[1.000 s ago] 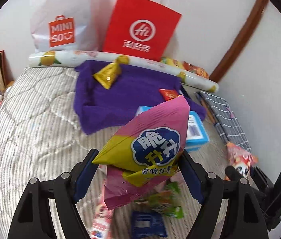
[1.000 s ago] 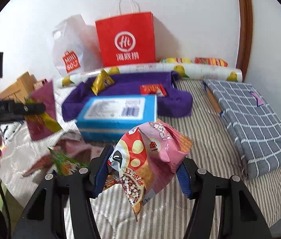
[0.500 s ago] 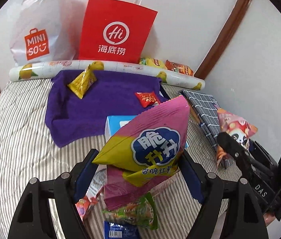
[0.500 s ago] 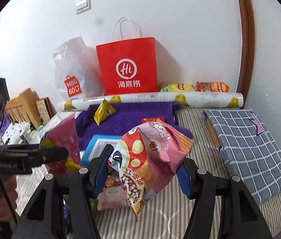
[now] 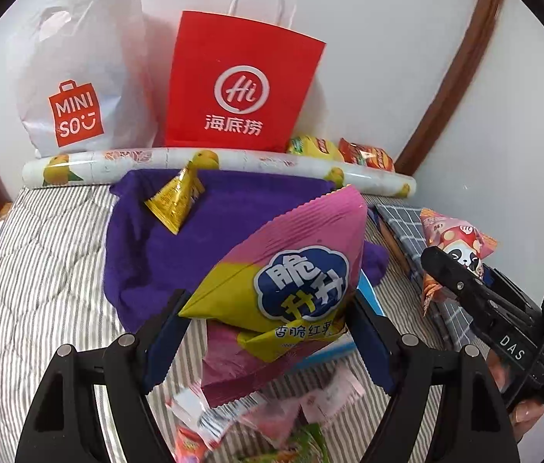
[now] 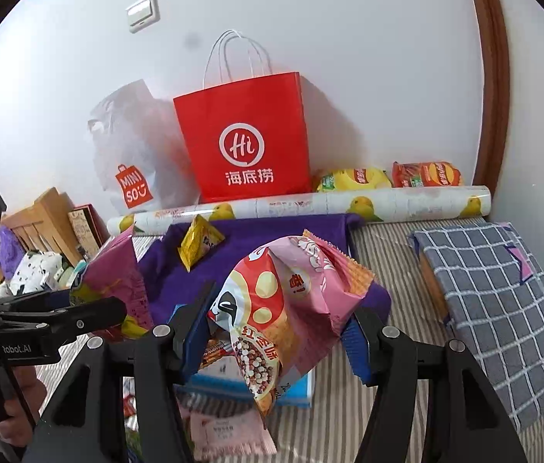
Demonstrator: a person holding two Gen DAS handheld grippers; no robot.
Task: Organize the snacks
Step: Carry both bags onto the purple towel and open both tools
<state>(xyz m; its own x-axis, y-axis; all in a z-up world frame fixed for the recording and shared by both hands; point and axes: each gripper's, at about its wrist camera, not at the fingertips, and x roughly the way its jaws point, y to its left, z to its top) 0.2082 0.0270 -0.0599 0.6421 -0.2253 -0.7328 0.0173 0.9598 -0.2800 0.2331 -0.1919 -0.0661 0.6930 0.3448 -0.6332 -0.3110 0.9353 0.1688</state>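
Note:
My left gripper (image 5: pixel 268 335) is shut on a pink and yellow snack bag (image 5: pixel 291 270) and holds it above the striped bed (image 5: pixel 40 270). My right gripper (image 6: pixel 279 332) is shut on a pink panda snack bag (image 6: pixel 287 301), also held up; it shows in the left wrist view (image 5: pixel 457 247) at the right. A purple cloth (image 5: pixel 179 247) lies ahead with a yellow triangular packet (image 5: pixel 175 200) on it. A red paper bag (image 5: pixel 241 81) and a white Miniso bag (image 5: pixel 78 69) stand against the wall. A blue box (image 6: pixel 233 382) lies below the grippers.
A rolled printed sheet (image 5: pixel 272 162) lies along the wall, with yellow and red chip bags (image 6: pixel 387 177) behind it. A grey checked folded cloth (image 6: pixel 503 301) lies at the right. Several loose snack packets (image 5: pixel 264 420) lie on the bed near me. Wooden furniture (image 6: pixel 40 212) stands at the left.
Both grippers have risen and moved toward the wall with their bags still held. The red bag and the purple cloth look nearer and more centred.

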